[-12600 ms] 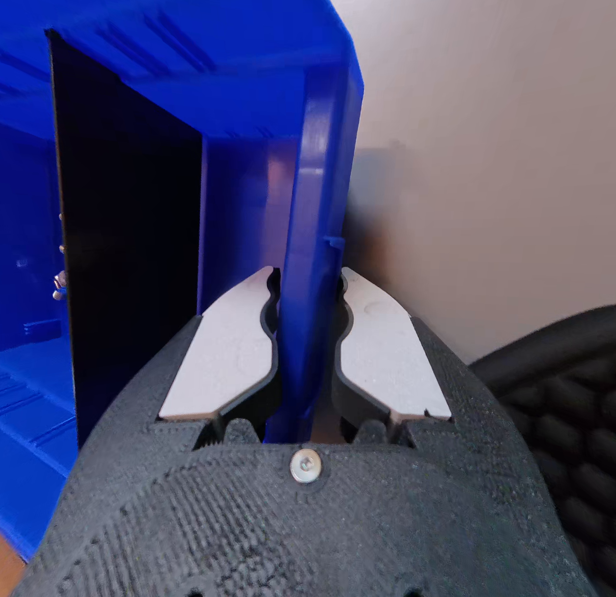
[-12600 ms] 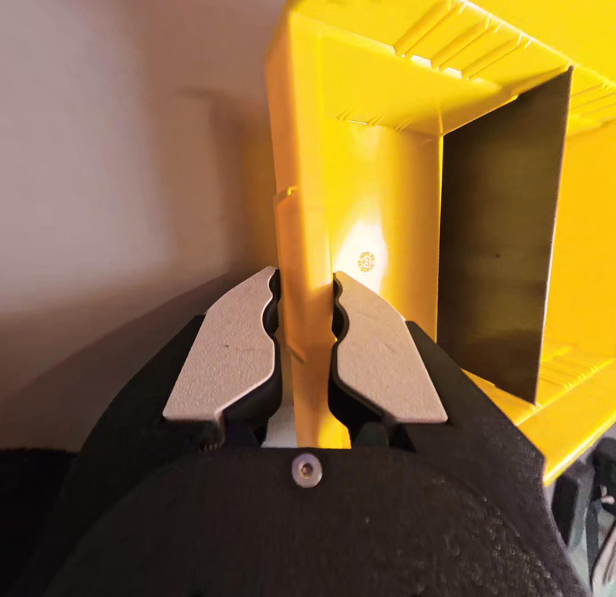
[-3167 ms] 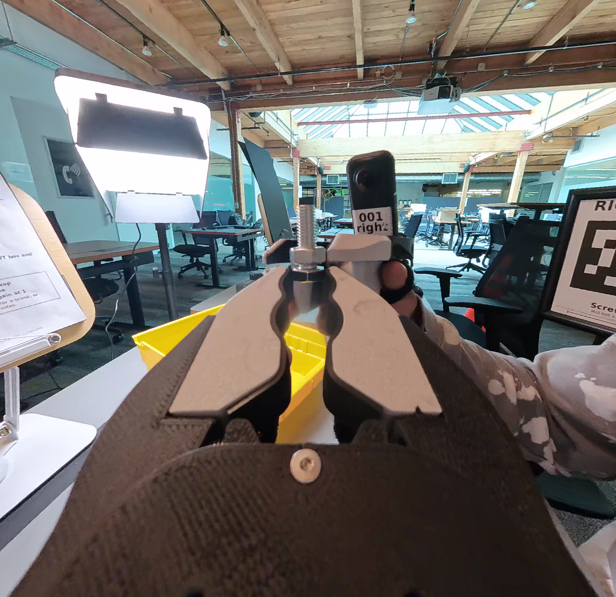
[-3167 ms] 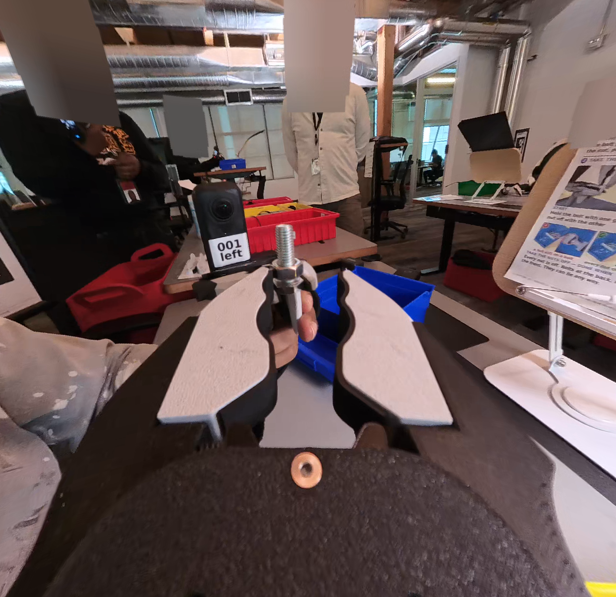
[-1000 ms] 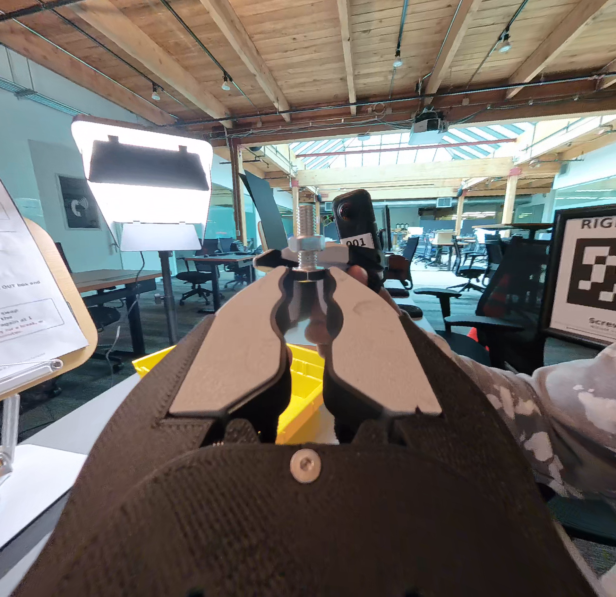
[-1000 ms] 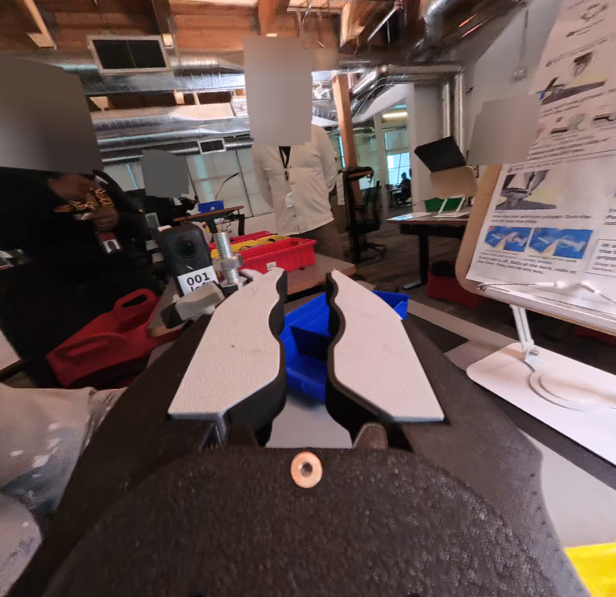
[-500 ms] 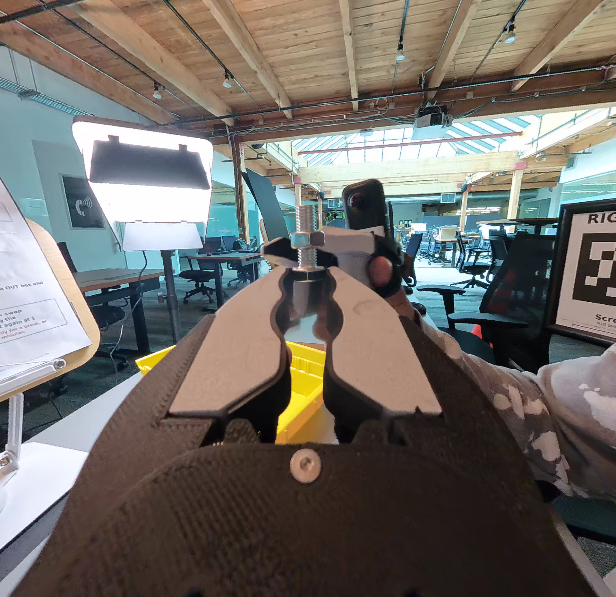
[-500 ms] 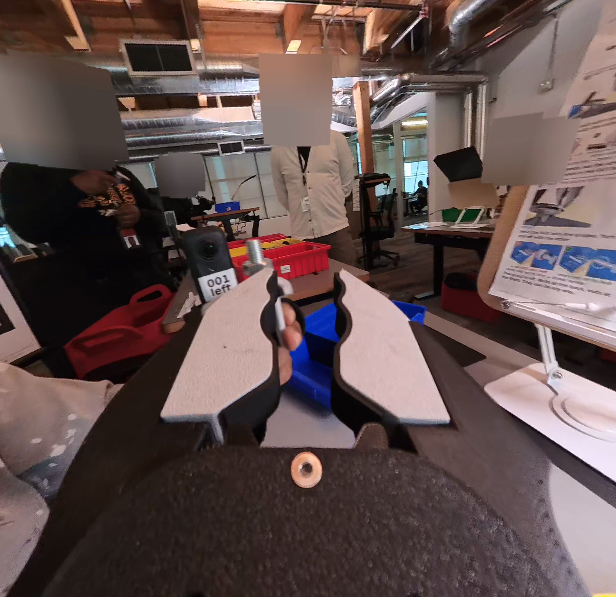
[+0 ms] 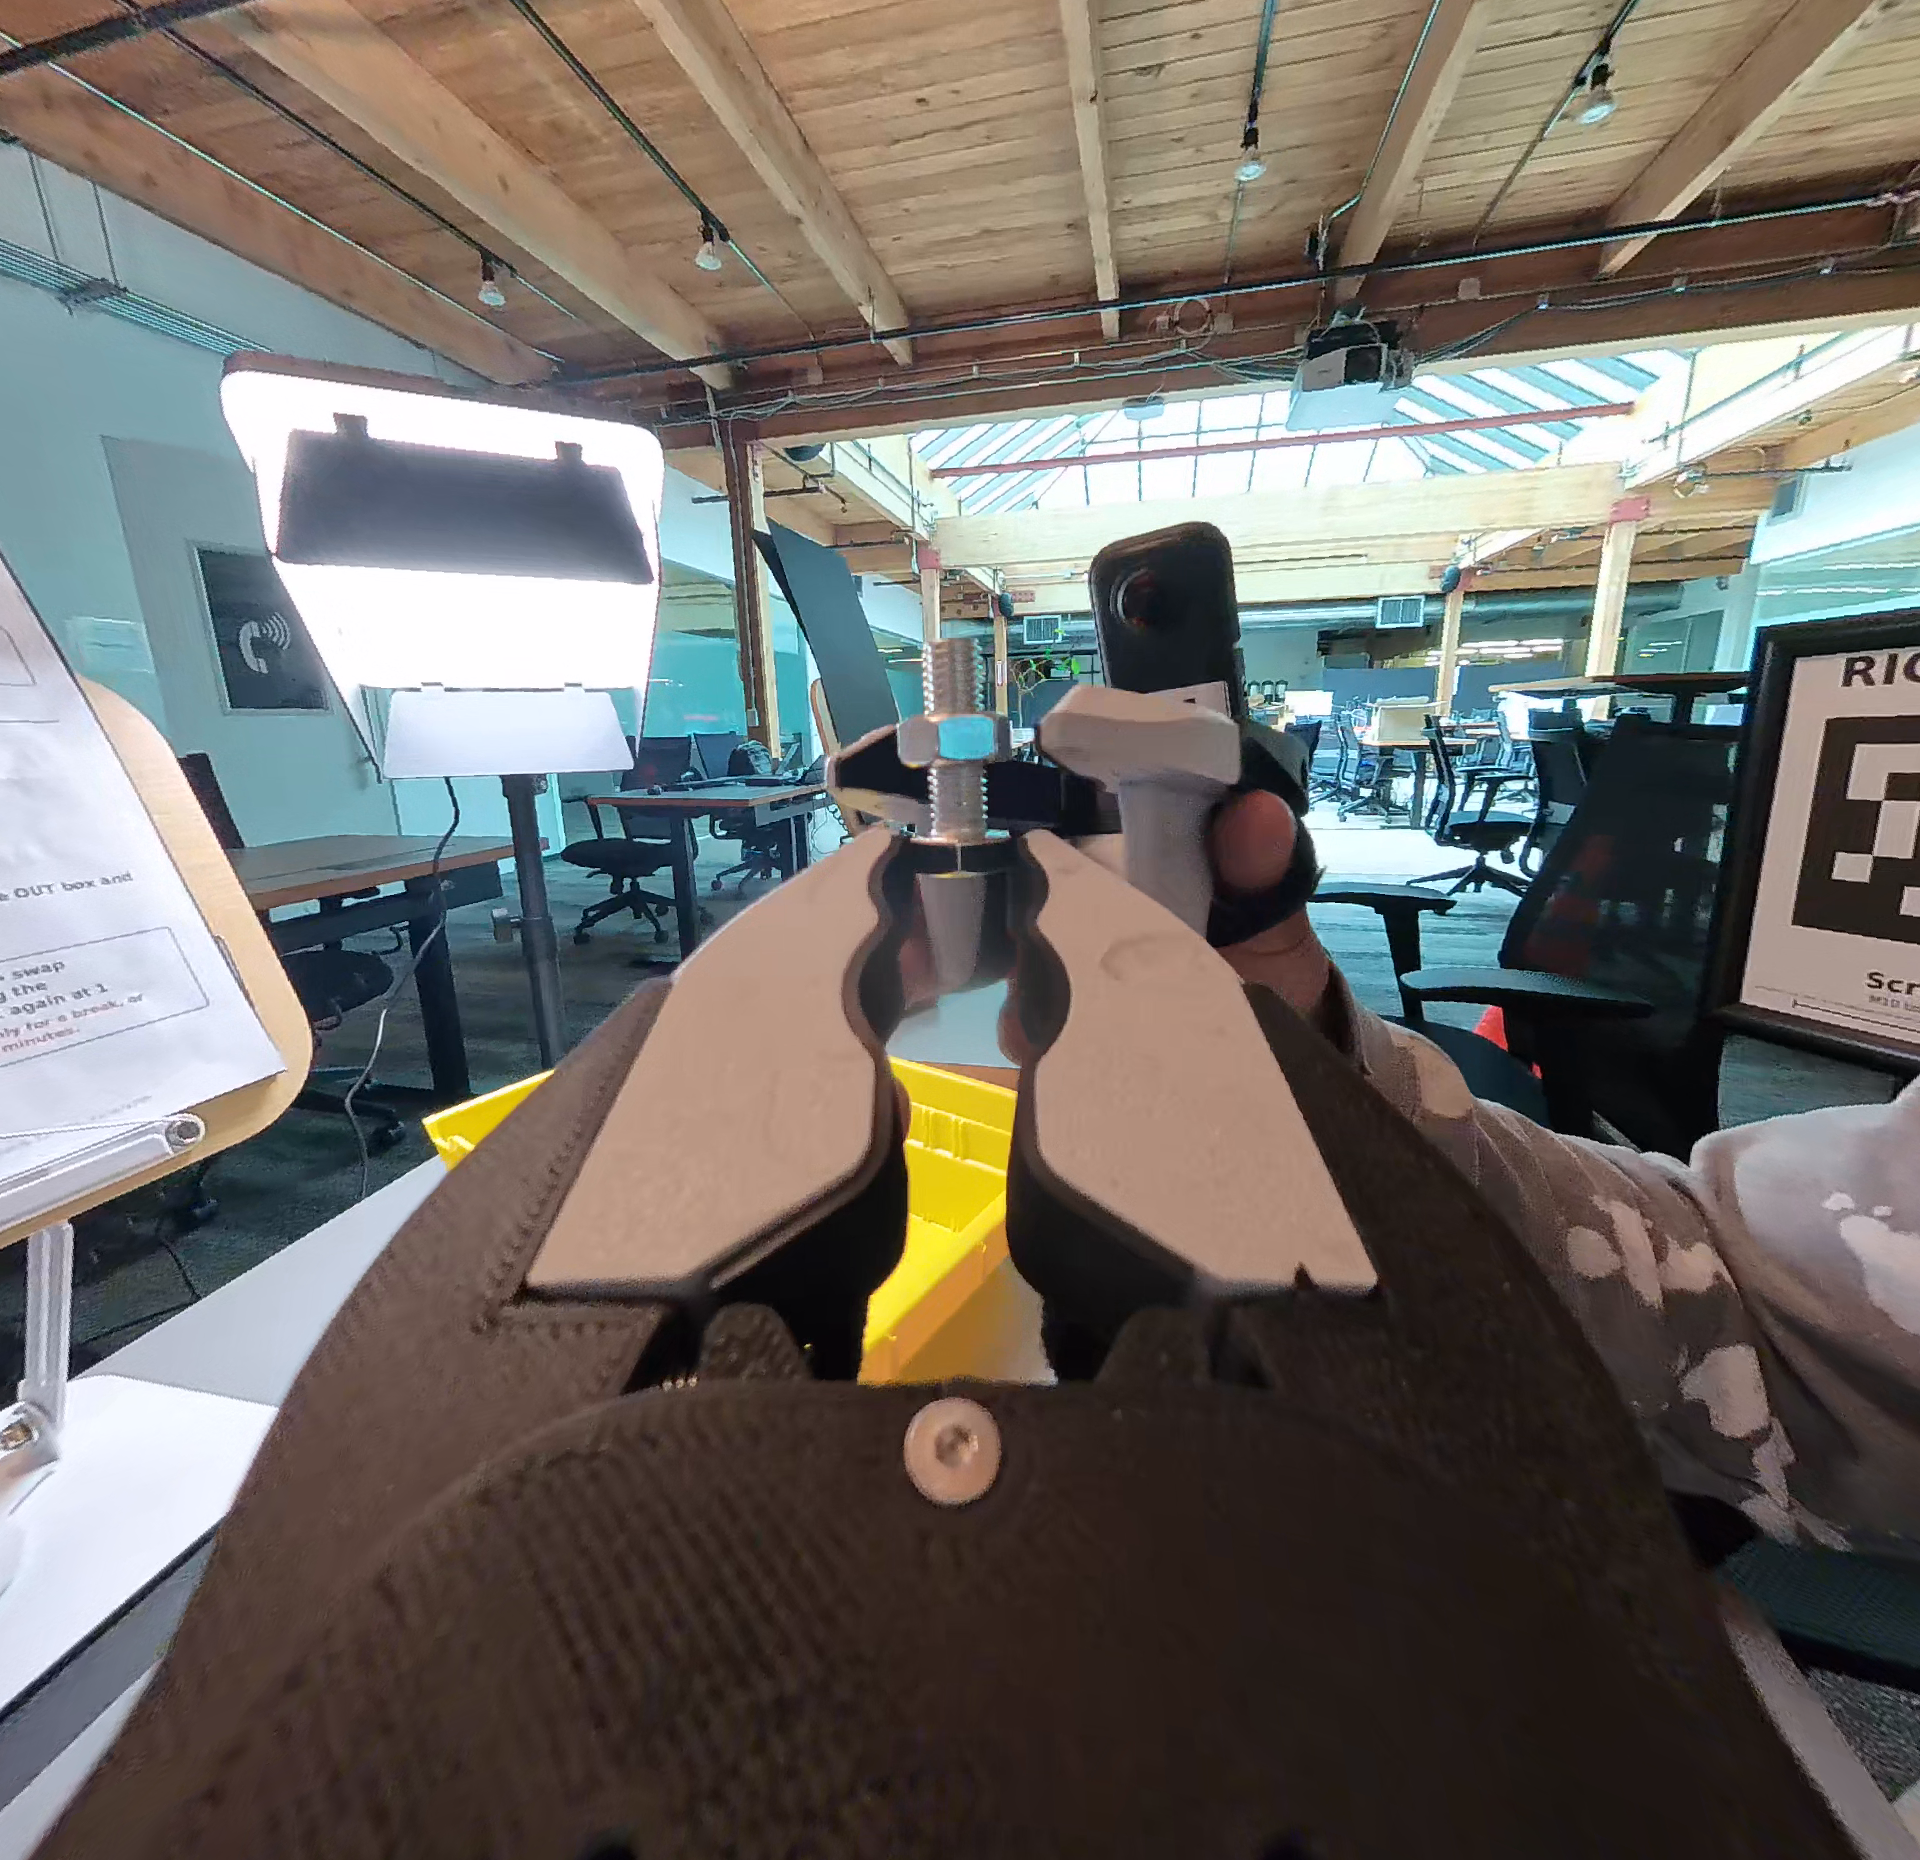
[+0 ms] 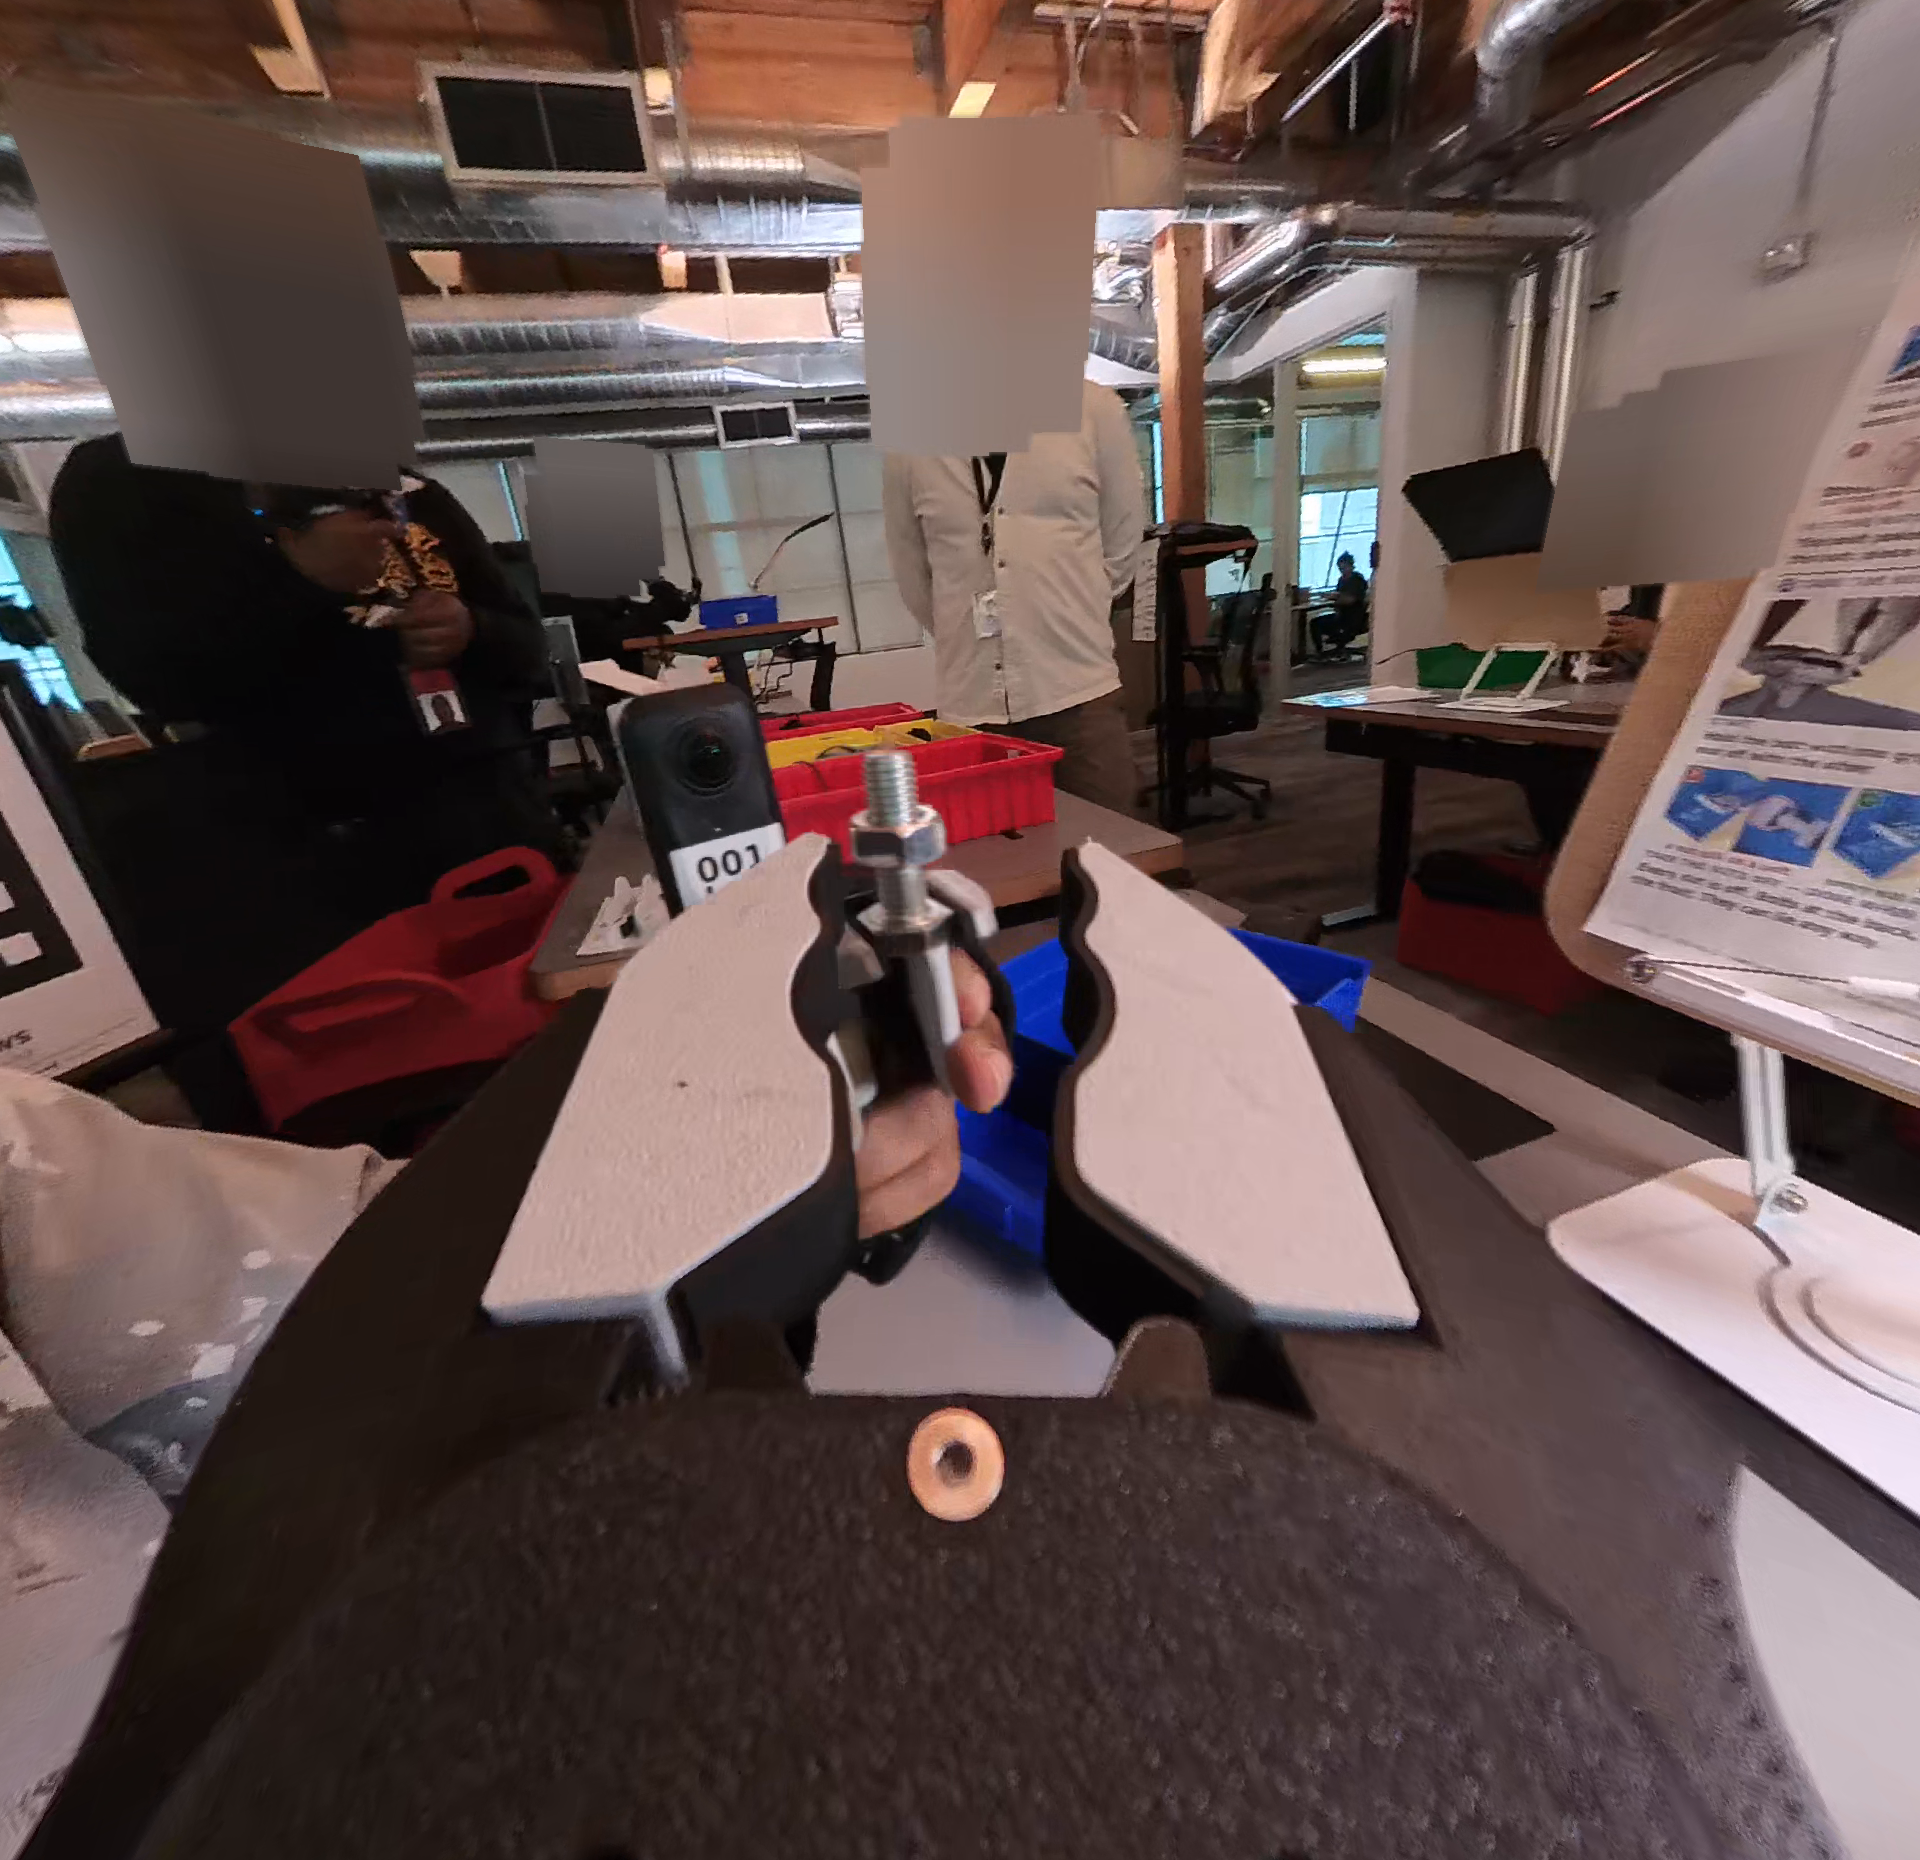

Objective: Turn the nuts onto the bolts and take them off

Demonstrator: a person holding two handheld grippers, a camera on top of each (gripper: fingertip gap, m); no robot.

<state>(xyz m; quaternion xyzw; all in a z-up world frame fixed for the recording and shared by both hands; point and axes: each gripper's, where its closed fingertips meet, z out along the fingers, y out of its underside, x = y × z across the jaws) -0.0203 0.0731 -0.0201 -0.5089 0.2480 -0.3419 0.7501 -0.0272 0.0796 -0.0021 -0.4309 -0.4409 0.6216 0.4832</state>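
1. Steel is the matter in hand: a threaded bolt (image 9: 952, 761) stands upright, its long axis vertical, with its head end clamped in the tips of the left hand-held gripper (image 9: 954, 875), whose fingers (image 9: 758, 1062) are drawn together on it.

2. On that shank, above the left fingertips, sits the nut (image 9: 948, 742) (hexagonal, with bare thread showing both above and below it), so it is partway along the bolt and not seated against the head.

3. In the left wrist view the right hand-held gripper (image 9: 935, 771) comes in from the far side with its jaws level with the nut; one jaw tip lies left of the bolt and the other grey jaw stands off to the right, so it brackets the nut but is not closed on it.

4. The right wrist view agrees: its own fingers (image 10: 1195, 1083) are spread apart, and the bolt and nut (image 10: 896, 836) lie just ahead between the tips, nearer the left-hand finger.

5. My reading is that the coming move is a closing on the nut's flats, then a turn about the vertical axis; the right gripper is the nearer one for that, though off centre.

6. Below, a yellow bin (image 9: 935, 1166) and a blue bin (image 10: 1288, 979) rest on the counter (image 10: 956, 1311).
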